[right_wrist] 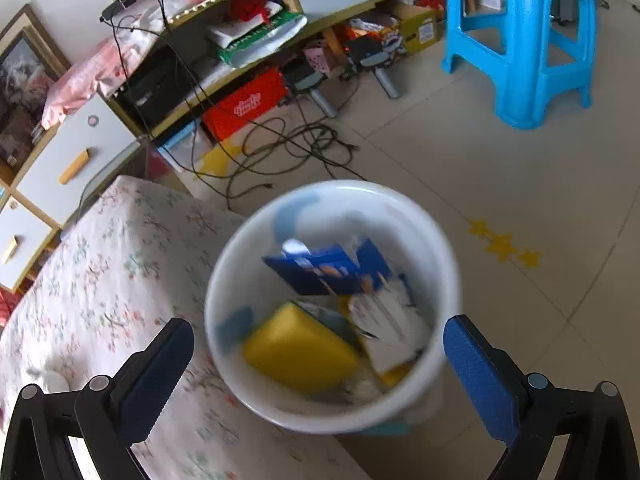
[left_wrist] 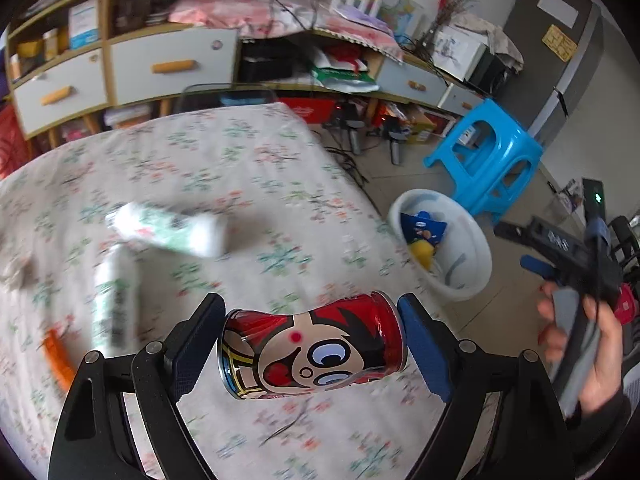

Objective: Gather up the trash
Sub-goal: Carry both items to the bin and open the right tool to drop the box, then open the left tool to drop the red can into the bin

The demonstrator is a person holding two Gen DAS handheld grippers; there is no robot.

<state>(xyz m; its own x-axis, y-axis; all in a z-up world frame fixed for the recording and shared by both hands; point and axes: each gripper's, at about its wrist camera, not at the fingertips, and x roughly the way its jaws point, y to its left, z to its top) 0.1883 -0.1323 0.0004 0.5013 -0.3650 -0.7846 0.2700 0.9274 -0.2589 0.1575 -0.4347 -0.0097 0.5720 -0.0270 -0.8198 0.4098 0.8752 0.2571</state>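
Can [left_wrist: 312, 354], red with a cartoon face and dented, sits crosswise between my left gripper [left_wrist: 310, 350] pads, clamped end to end so it clears the table [left_wrist: 248, 152] on its way to the bin [left_wrist: 472, 248]. Bin stands on the floor just beside the table's edge. My right gripper [right_wrist: 320, 360] hangs above it, jaws apart, empty. Two white-green tubes [left_wrist: 168, 230] remain on the table.

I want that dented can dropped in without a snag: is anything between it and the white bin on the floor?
Nothing visible blocks the way. The left gripper holds the red can over the flowered tablecloth; the white bin stands open-topped just past the table edge. The right gripper, jaws open and empty, hovers above the bin and could crowd the drop.
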